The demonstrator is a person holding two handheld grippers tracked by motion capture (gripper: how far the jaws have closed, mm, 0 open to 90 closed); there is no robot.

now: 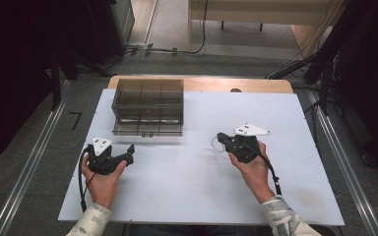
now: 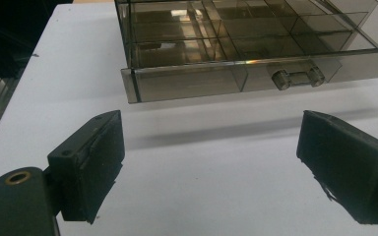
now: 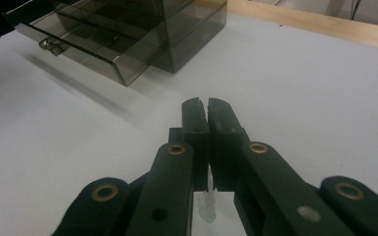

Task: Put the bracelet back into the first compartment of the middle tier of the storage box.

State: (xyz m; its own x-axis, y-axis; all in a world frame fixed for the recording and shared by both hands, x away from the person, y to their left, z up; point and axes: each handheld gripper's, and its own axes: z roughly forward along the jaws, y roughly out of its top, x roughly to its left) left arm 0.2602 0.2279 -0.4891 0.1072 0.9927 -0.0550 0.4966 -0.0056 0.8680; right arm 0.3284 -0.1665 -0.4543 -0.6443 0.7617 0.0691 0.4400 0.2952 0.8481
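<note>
In the high view, a smoky transparent drawer cabinet (image 1: 148,105) stands toward the far left of the white worktop (image 1: 197,196), its long side running left to right and its front facing the person. Its lowest drawer (image 1: 147,129) is pulled out toward the near edge. The left gripper (image 1: 128,156) rests low over the worktop just in front of that drawer, pointing to the right, held in the person's left hand (image 1: 101,179). The right gripper (image 1: 220,139) sits near the middle of the worktop, well apart from the cabinet and pointing left toward it. A small clear plastic thing (image 1: 215,144) shows at its tip, too small to make out further.

In the left gripper view, the jaws stand wide apart with only bare worktop between them. The open drawer (image 2: 236,73) lies ahead, its front wall stretching across the picture and a clear handle (image 2: 298,77) on it facing the jaws. Dividers split the drawer into compartments.

In the right gripper view, the jaws are pressed together, and a sliver of the clear plastic thing (image 3: 207,201) hangs beneath them, pinched between the jaws. The cabinet (image 3: 177,29) sits at upper left, its drawer (image 3: 83,46) sticking out to the left.
</note>
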